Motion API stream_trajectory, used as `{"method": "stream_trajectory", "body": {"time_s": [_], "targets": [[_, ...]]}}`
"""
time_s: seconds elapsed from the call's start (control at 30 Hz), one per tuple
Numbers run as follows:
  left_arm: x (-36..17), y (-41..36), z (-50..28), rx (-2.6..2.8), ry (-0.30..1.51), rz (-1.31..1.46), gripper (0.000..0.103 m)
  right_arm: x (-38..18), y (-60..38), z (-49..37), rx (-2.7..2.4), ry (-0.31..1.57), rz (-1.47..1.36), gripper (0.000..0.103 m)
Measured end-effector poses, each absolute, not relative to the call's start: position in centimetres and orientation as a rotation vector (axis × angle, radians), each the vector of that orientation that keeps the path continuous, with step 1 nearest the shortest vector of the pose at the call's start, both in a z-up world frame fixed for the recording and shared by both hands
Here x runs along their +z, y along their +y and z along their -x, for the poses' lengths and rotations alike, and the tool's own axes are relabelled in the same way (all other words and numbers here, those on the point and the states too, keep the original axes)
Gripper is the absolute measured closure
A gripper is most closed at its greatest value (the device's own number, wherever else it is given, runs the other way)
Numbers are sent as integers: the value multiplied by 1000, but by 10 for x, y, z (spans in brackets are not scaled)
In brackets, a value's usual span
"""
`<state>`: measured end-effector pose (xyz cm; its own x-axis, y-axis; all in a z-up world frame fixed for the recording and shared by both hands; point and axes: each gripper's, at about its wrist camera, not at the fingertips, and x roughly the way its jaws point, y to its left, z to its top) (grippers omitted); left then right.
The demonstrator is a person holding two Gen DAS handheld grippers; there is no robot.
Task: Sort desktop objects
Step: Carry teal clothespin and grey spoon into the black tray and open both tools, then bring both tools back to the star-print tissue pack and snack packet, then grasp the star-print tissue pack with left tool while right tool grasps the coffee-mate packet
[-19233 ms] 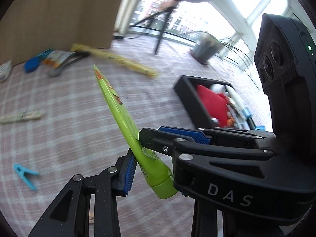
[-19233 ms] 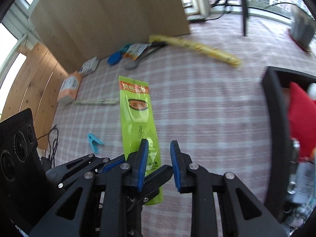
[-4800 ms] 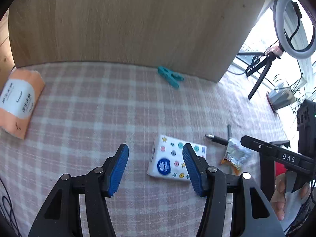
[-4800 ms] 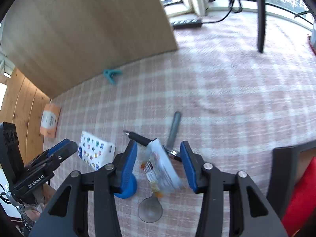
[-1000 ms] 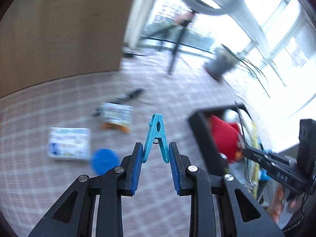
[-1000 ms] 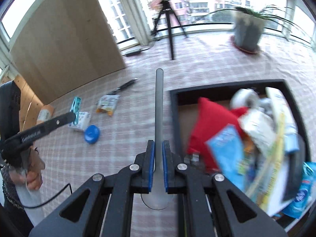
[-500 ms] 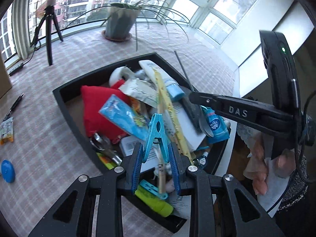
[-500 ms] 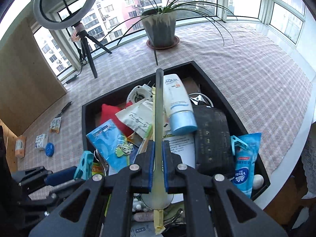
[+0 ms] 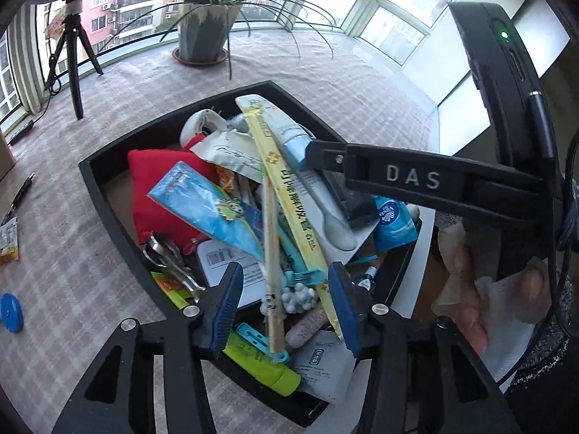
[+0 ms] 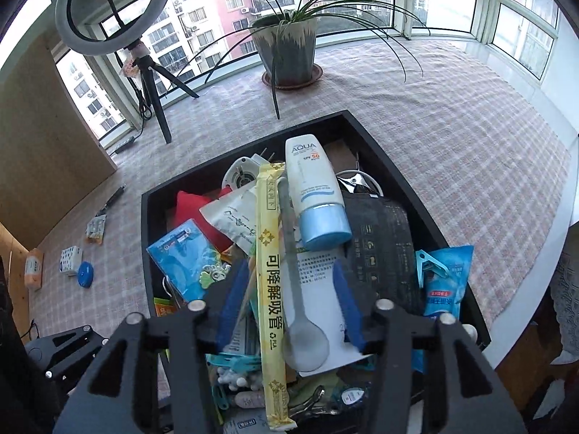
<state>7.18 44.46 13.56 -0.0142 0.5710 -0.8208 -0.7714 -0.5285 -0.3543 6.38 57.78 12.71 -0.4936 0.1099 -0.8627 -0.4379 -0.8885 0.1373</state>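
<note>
The black tray (image 9: pixel 108 209) is heaped with several small items. My left gripper (image 9: pixel 286 307) hovers over its near end, jaws opening and touching nothing. The teal clothespin (image 9: pixel 304 276) lies loose on the pile below and between them. In the right wrist view my right gripper (image 10: pixel 289 303) hangs over the tray (image 10: pixel 398 181), jaws opening. The grey spoon (image 10: pixel 305 343) lies flat on a white sheet between them, clear of both pads. The spoon (image 9: pixel 336 231) also shows in the left wrist view, under the right gripper's black arm (image 9: pixel 398 177).
On the checked cloth left of the tray lie a blue lid (image 10: pixel 85 274), a dotted tissue pack (image 10: pixel 70 259), an orange packet (image 10: pixel 33 267), a snack packet (image 9: pixel 7 238) and a pen (image 9: pixel 21 191). A potted plant (image 10: pixel 289 54) and a ring-light tripod (image 10: pixel 144 72) stand behind. The table edge runs close on the right.
Both grippers have opened. The left let go of the teal clothespin and the right let go of the spoon; both things now rest in the tray.
</note>
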Motion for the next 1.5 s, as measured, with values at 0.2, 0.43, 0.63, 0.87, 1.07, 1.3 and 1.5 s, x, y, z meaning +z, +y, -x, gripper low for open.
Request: {"method": "stream_trajectory", "body": {"time_s": [0.2, 0.43, 0.63, 0.87, 1.07, 1.3, 1.5], "targets": [[133, 394, -27, 1890, 199, 1311, 50, 138, 551, -38, 2486, 487, 1380, 52], [114, 296, 48, 2128, 23, 1455, 43, 141, 489, 12, 2618, 473, 1487, 47], [96, 211, 106, 2306, -34, 1573, 39, 135, 424, 59, 2720, 350, 1589, 43], [68, 162, 144, 2347, -41, 1695, 32, 109, 362, 116, 2770, 331, 1733, 43], [58, 159, 152, 2362, -39, 1706, 29, 79, 335, 161, 2693, 436, 1877, 43], [41, 175, 159, 2312, 33, 1726, 29, 44, 316, 194, 2574, 496, 1977, 43], [28, 179, 167, 2326, 34, 1741, 28, 23, 300, 213, 2511, 507, 2041, 43]]}}
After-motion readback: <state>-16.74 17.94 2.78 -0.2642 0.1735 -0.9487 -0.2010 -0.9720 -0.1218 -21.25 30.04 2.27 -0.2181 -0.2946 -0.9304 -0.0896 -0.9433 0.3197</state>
